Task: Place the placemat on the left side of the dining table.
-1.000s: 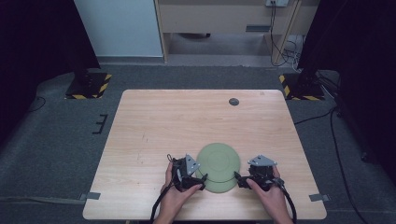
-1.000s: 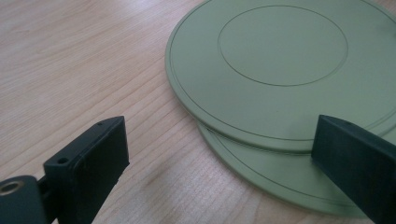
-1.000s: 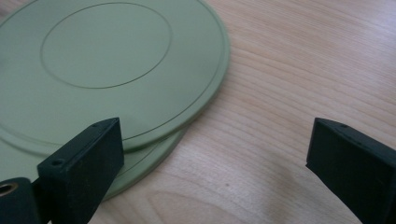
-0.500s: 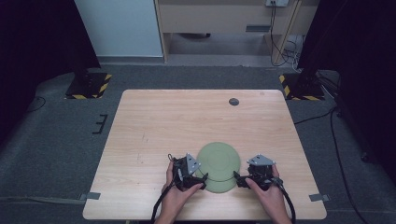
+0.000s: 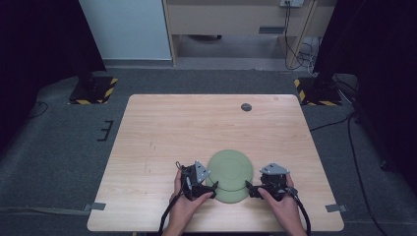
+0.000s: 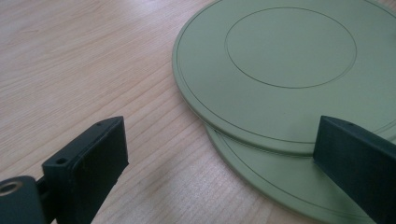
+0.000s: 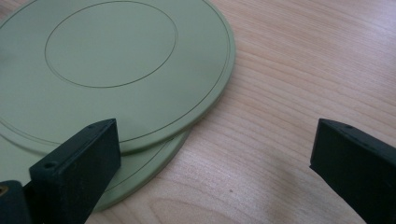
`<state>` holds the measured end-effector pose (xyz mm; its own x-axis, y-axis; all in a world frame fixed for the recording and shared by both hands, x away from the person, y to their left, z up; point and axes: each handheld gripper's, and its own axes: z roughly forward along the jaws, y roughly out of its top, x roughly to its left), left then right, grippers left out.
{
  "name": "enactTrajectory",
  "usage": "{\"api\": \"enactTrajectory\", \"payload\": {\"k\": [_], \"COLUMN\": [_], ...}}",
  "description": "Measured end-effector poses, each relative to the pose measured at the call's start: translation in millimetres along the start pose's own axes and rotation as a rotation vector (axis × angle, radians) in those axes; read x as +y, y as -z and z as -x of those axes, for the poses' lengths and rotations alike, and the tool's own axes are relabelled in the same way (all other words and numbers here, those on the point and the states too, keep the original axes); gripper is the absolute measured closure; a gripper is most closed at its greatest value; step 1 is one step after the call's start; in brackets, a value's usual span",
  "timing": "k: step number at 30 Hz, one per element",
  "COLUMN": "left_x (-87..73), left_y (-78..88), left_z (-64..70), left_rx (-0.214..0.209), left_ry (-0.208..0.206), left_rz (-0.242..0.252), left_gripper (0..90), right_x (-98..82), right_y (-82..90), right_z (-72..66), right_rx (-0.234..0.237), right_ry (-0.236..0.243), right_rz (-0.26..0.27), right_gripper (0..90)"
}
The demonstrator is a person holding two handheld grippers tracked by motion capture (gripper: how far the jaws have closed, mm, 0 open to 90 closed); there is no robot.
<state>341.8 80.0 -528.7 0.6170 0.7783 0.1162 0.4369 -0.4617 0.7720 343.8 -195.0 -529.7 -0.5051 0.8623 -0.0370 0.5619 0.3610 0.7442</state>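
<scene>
got two green plates stacked near my edge of the table point(image 5: 162, 128), the top plate point(image 5: 230, 168) slid a bit toward the far side so the bottom plate point(image 5: 231, 195) peeks out at the near side. my left gripper point(image 5: 210, 187) sits at the stack's left rim, jaws spread wide, holding nothing. my right gripper point(image 5: 250, 189) is at the right rim, jaws just as wide, nothing in them either. small dark disc point(image 5: 246, 106) way off near the far edge.
</scene>
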Motion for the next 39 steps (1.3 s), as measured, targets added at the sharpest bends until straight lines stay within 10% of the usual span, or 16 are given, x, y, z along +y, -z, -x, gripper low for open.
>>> {"api": "enactTrajectory", "payload": {"k": [39], "left_x": [0.8], "left_y": [-3.7], "left_z": [-3.7], "left_rx": [0.015], "left_ry": [0.013], "left_rz": [0.010], "left_gripper": [0.6], "right_x": [1.9], "right_y": [-2.6], "right_z": [1.2], "right_rx": [-0.027], "right_ry": [-0.018], "right_rz": [0.013], "right_gripper": [3.6]}}
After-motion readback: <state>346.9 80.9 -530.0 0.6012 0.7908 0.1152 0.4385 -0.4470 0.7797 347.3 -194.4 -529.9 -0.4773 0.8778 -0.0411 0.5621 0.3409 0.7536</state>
